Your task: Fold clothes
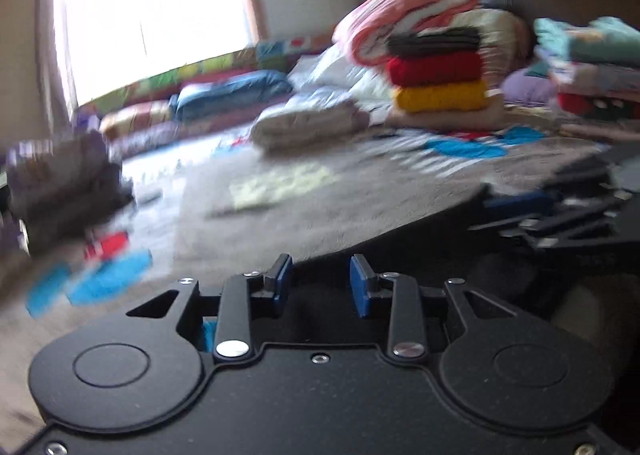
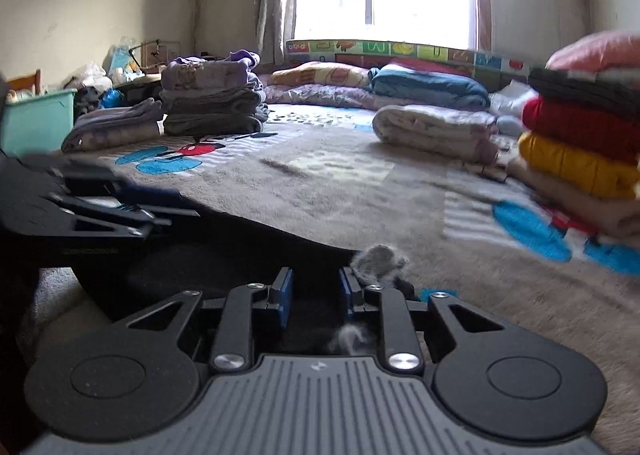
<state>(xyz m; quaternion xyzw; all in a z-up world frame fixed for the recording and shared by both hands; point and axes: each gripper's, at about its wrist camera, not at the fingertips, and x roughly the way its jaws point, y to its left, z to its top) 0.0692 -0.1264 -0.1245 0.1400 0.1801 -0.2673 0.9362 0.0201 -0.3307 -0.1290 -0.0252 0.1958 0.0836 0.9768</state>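
A black garment (image 1: 400, 255) lies flat on the bed blanket (image 1: 320, 195) right in front of both grippers; it also shows in the right wrist view (image 2: 240, 251). My left gripper (image 1: 321, 287) is open, its blue pads just above the garment's near edge, holding nothing. My right gripper (image 2: 316, 291) is open over the same dark cloth, with grey lint (image 2: 378, 261) stuck on its right finger. Each gripper shows in the other's view, the right one (image 1: 560, 211) blurred and the left one (image 2: 80, 199) at the left.
A stack of folded black, red and yellow clothes (image 1: 438, 71) stands at the back right, also in the right wrist view (image 2: 584, 143). A grey-purple folded stack (image 2: 212, 99) stands at the left, a rolled white blanket (image 2: 436, 131) mid-bed, pillows by the window, a green bin (image 2: 38, 123) beyond.
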